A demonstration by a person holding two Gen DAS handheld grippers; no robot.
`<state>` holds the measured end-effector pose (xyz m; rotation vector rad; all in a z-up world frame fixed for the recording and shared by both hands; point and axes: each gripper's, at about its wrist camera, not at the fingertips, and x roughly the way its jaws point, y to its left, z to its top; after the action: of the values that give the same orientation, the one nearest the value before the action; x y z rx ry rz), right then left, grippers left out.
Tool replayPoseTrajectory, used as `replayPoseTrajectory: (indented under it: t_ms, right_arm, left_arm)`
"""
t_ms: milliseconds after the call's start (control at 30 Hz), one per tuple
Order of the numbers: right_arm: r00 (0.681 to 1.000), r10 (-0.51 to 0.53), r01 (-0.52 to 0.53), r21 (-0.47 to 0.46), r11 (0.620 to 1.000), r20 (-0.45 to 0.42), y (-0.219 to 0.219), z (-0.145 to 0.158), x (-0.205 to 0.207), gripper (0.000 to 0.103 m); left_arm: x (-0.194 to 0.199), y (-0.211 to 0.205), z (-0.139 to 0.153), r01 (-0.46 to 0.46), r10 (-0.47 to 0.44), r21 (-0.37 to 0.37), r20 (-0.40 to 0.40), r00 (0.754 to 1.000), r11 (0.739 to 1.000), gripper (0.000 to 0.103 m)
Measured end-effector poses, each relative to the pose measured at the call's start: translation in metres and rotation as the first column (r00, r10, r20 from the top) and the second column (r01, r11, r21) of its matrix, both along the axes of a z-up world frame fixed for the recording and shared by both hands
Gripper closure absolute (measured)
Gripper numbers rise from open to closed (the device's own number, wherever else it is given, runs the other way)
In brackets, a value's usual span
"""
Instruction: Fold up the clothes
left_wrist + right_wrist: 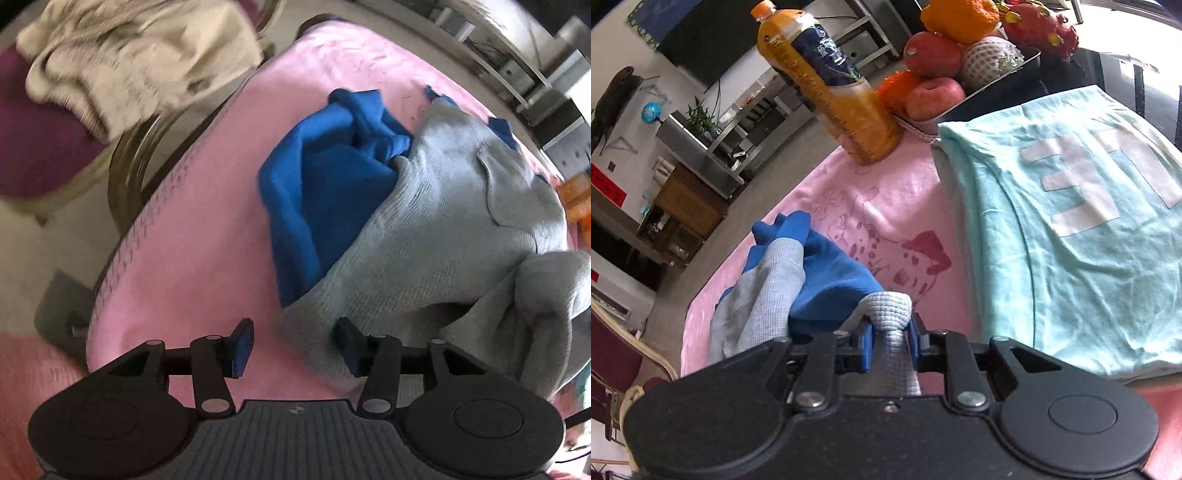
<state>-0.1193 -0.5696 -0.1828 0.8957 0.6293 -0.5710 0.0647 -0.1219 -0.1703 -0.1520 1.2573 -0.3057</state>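
A grey knit garment [436, 236] lies crumpled on the pink table cover [207, 206], overlapping a blue garment [325, 184]. My left gripper [293, 345] is open and empty, hovering at the near edge of the grey garment, its right finger over the cloth. In the right wrist view my right gripper [890, 341] is shut on a bunched fold of the grey garment [890, 306], with the blue garment [827, 277] just behind it. A folded light-teal T-shirt [1071, 229] with white letters lies to the right.
An orange drink bottle [827, 85] and a tray of fruit [960, 62] stand at the table's far edge. A chair with cream clothes [122, 62] piled on it stands left of the table. Shelves and cabinets line the room behind.
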Motion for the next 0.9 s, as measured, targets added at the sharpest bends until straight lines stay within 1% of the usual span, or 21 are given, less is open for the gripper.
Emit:
replayPoseTrajectory:
  t_ms: [33,100,200,233,300,333,367,400,433,500,567,600,667,700,733,767,833,867,900]
  right_arm:
    - [1.0,0.004,-0.004,-0.002,1.0,-0.001,0.0,0.0,0.0,0.082]
    - [1.0,0.009,-0.009,-0.007,1.0,0.0,0.0,0.001,0.0,0.082]
    - [1.0,0.018,-0.018,-0.015,1.0,0.007,0.001,0.002,0.0,0.082]
    - [1.0,0.021,-0.021,-0.017,1.0,0.009,0.002,0.003,0.0,0.082]
    - [1.0,0.028,-0.028,-0.022,0.999,0.013,0.003,0.003,0.0,0.082]
    - [0.999,0.03,-0.03,-0.024,0.999,0.015,0.003,0.004,0.0,0.082]
    - [0.999,0.03,-0.03,-0.022,0.999,0.017,0.003,0.004,0.0,0.082]
    - [0.999,0.029,-0.029,-0.019,0.999,0.02,0.003,0.004,0.0,0.082]
    - [0.999,0.029,-0.028,-0.017,0.999,0.022,0.002,0.004,-0.001,0.082]
    - [0.999,0.028,-0.027,-0.012,1.0,0.026,0.002,0.003,-0.001,0.082]
    - [0.999,0.027,-0.026,-0.007,1.0,0.031,0.002,0.003,-0.002,0.082]
    - [0.999,0.026,-0.026,-0.006,1.0,0.032,0.002,0.003,-0.002,0.082]
    - [0.999,0.025,-0.025,-0.01,1.0,0.028,0.002,0.003,-0.001,0.082]
    - [0.999,0.026,-0.026,-0.014,1.0,0.024,0.002,0.003,0.0,0.082]
    - [0.999,0.026,-0.026,-0.017,1.0,0.021,0.002,0.003,0.0,0.082]
    - [0.999,0.027,-0.026,-0.02,0.999,0.018,0.003,0.002,0.001,0.082]
    - [1.0,0.026,-0.025,-0.022,0.999,0.016,0.002,0.002,0.001,0.082]
    - [1.0,0.026,-0.025,-0.021,0.999,0.015,0.002,0.002,0.002,0.082]
    - [1.0,0.026,-0.026,-0.021,0.999,0.014,0.002,0.002,0.002,0.081]
  left_arm:
    - [-0.002,0.003,0.0,-0.018,0.018,-0.016,-0.02,1.0,1.0,0.054]
    - [-0.008,0.007,-0.001,-0.041,0.035,-0.073,-0.073,0.997,0.996,0.054]
    - [-0.011,0.007,-0.012,-0.08,0.056,-0.161,-0.15,0.987,0.984,0.047]
    - [-0.009,0.004,-0.013,-0.073,0.05,-0.16,-0.143,0.988,0.984,0.045]
    - [-0.005,-0.003,-0.009,-0.051,0.041,-0.144,-0.071,0.997,0.988,0.044]
    - [-0.002,-0.004,-0.007,-0.052,0.047,-0.13,-0.038,0.998,0.99,0.046]
    - [0.001,-0.004,-0.007,-0.064,0.061,-0.126,-0.022,0.998,0.99,0.047]
    - [0.002,-0.002,-0.006,-0.078,0.077,-0.134,-0.019,0.997,0.988,0.05]
    - [0.001,-0.001,-0.001,-0.081,0.08,-0.149,-0.01,0.997,0.985,0.056]
    - [-0.002,0.001,0.008,-0.084,0.086,-0.181,0.008,0.996,0.98,0.057]
    - [-0.002,-0.016,0.028,-0.005,0.02,-0.176,0.085,0.996,0.984,0.057]
    - [-0.002,-0.025,0.038,0.035,-0.014,-0.171,0.124,0.992,0.985,0.056]
    - [0.003,-0.059,0.059,0.167,-0.139,-0.135,0.196,0.971,0.977,0.056]
    - [0.006,-0.079,0.064,0.229,-0.202,-0.115,0.211,0.956,0.967,0.056]
    - [0.01,-0.099,0.07,0.291,-0.264,-0.093,0.223,0.938,0.952,0.053]
    - [0.014,-0.119,0.069,0.34,-0.317,-0.081,0.216,0.923,0.937,0.052]
    - [0.018,-0.154,0.059,0.43,-0.415,-0.059,0.17,0.894,0.901,0.052]
    - [0.017,-0.168,0.052,0.466,-0.456,-0.036,0.147,0.878,0.884,0.052]
    - [0.013,-0.175,0.047,0.475,-0.471,0.003,0.138,0.871,0.88,0.053]
